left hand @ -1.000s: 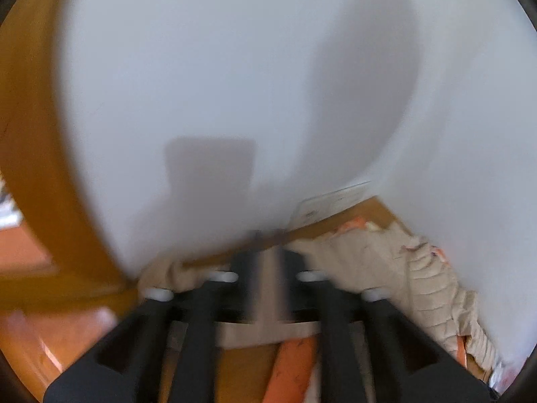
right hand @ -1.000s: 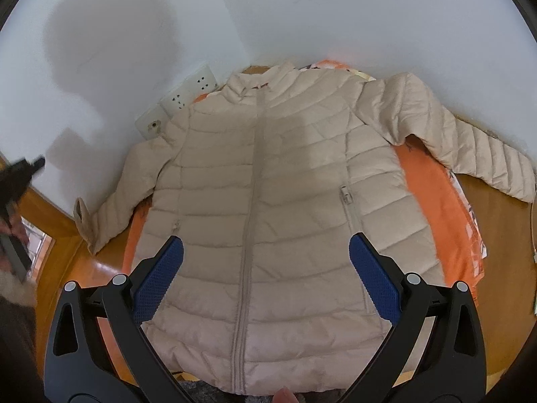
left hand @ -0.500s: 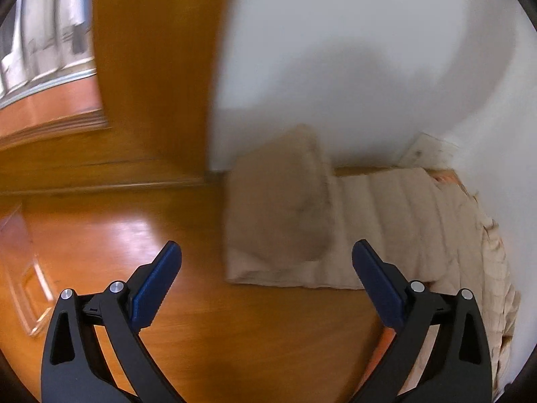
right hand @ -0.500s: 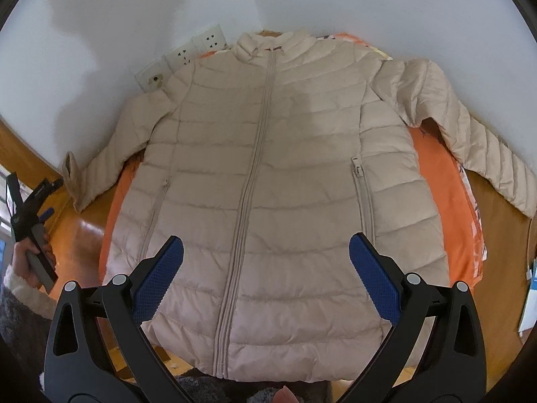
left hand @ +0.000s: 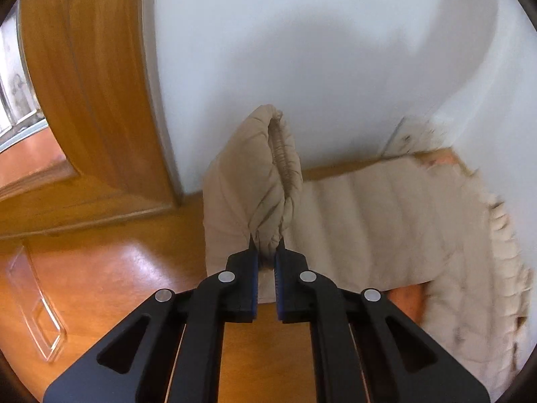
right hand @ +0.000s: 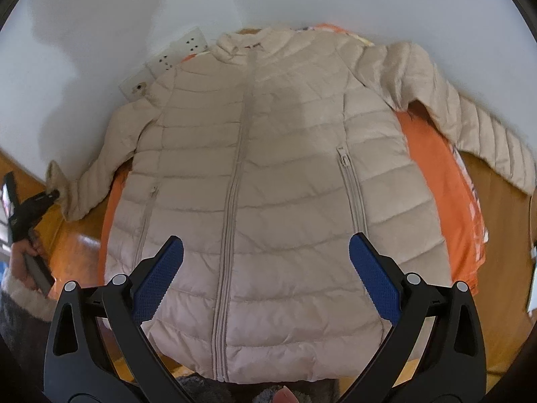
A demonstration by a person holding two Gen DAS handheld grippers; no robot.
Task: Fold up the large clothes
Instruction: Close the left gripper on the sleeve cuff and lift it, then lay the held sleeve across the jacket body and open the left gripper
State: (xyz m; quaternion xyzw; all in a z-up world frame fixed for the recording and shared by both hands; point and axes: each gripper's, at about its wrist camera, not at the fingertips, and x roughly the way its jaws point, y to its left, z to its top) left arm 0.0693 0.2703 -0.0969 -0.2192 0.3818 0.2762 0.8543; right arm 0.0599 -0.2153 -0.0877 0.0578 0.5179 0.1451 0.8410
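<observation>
A beige puffer jacket lies flat, front up, on the wooden floor against the wall. Over its hem the right gripper hangs wide open, empty. The left gripper, jaws just closed, pinches the jacket's sleeve cuff.

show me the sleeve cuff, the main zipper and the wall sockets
sleeve cuff (left hand: 282,154), left wrist view, on the elastic gathered rim.
main zipper (right hand: 235,181), right wrist view, midway down the jacket front.
wall sockets (right hand: 193,42), right wrist view, on the upper white plate.
</observation>
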